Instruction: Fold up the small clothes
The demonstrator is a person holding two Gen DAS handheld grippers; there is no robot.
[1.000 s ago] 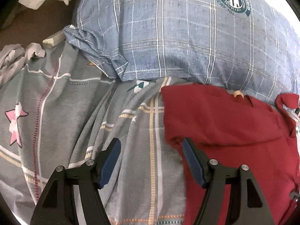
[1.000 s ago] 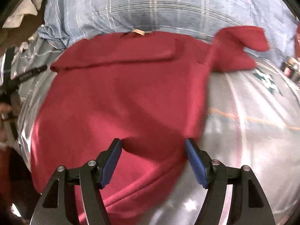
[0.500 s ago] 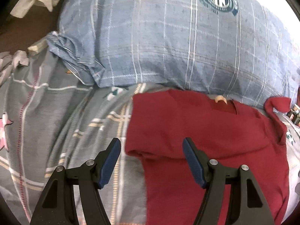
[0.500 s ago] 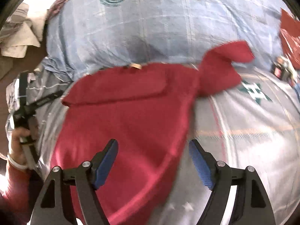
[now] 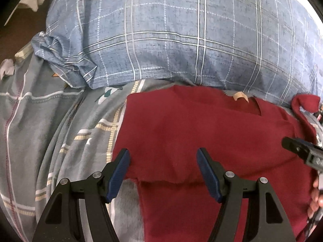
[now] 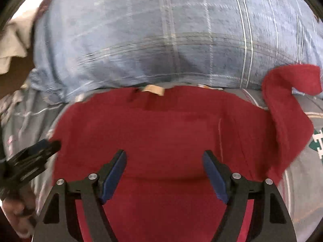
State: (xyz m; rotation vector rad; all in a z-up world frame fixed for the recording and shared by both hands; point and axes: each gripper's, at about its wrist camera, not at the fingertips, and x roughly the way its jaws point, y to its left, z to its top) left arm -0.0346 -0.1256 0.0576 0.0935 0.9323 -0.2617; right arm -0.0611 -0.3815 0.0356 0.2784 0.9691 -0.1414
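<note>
Both claws are hovering over the red shirt, which lies flat on the grey patterned bedsheet, collar end away from the cameras. In the left wrist view the left gripper has its jaws spread wide with nothing pinched; the folded-in sleeve edge of the shirt sits right between and under its blue pads. Over at 3 o'clock the tip of the other claw pokes in above the shirt's far side. In the right wrist view the right gripper is spread open too, empty, over the middle of the shirt, a bit blurry. Further out, a beige neck tag at 12 o'clock, and the loose sleeve flopped out toward 2 o'clock, not folded in yet. Past that, the big blue plaid pillow butts against the collar.
</note>
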